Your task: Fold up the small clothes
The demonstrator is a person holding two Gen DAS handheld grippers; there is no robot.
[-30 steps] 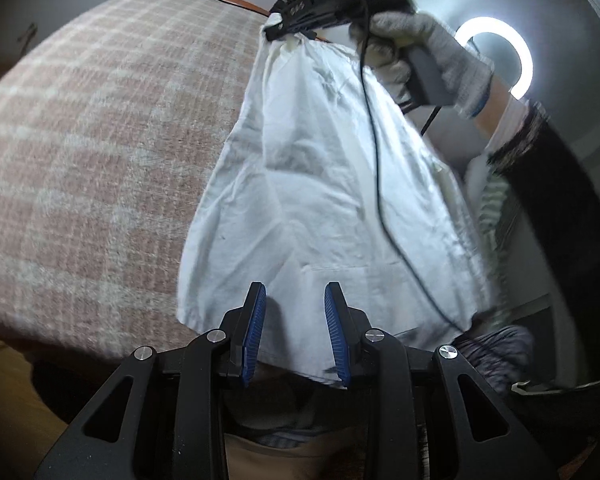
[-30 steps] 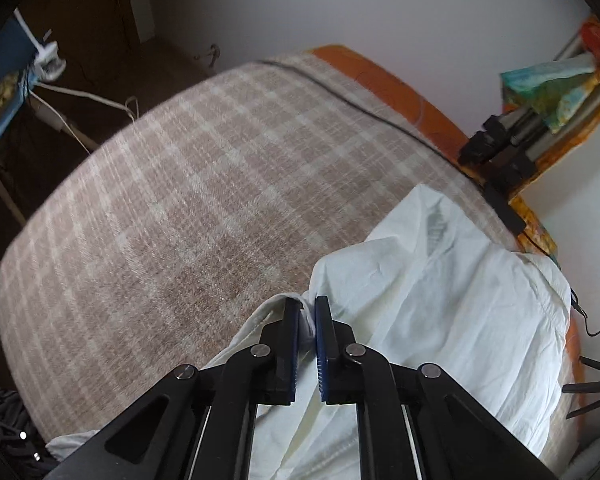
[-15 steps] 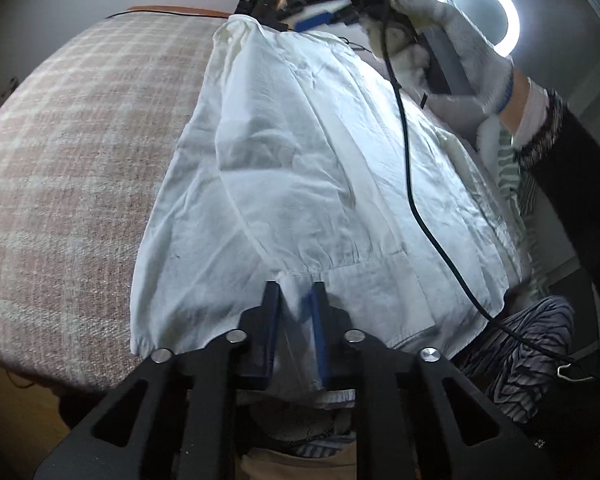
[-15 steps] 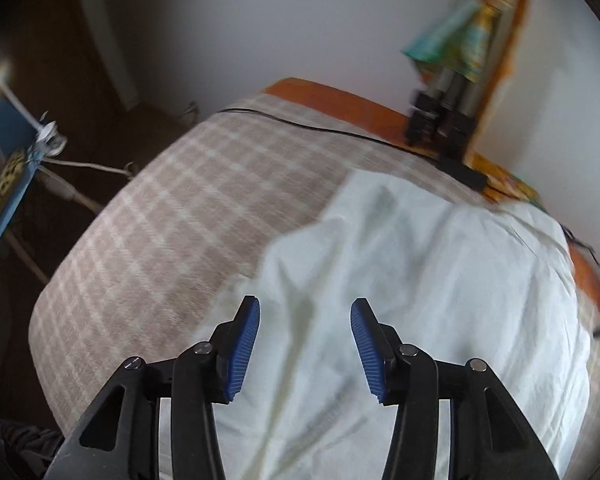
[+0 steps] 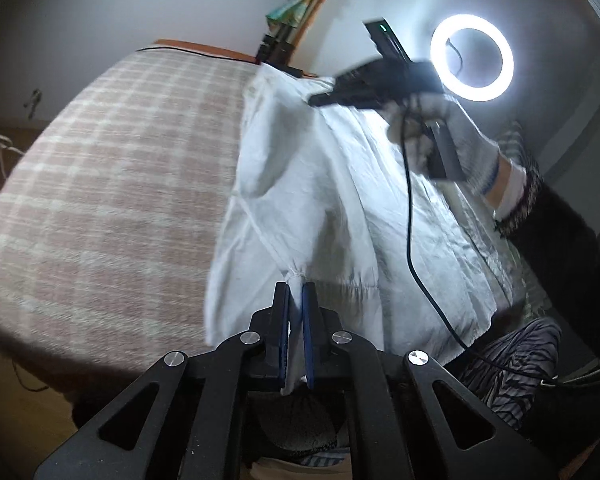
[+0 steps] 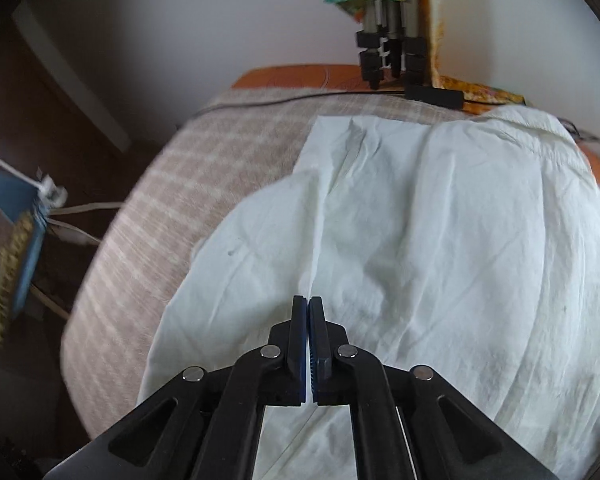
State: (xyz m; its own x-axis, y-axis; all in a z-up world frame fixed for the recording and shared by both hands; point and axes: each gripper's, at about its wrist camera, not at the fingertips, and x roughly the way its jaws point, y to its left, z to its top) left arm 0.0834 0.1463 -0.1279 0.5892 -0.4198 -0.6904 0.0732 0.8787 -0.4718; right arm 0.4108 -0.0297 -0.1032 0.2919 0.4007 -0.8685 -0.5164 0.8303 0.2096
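One wide bed with a pink-and-cream checked blanket point(image 5: 100, 184) is filling the left half of the left wrist view and curving across the left of the right wrist view. Over its right side a white garment point(image 5: 340, 200) is lying spread and rumpled, its near hem hanging off the mattress edge at lower centre. At the upper right a ring light point(image 5: 472, 64) is glowing against the wall. Below it a gloved hand point(image 5: 456, 136) is holding the right gripper point(image 5: 316, 99), whose tip is meeting the cloth near its far end. The left gripper point(image 5: 295, 296), at bottom centre, is pinching a gathered bit of the hem, its jaws having just been closing onto it. In the right wrist view the right gripper's blue pads point(image 6: 300, 332) are sitting nearly together, apparently nipping a thin crease of the garment after snapping shut.
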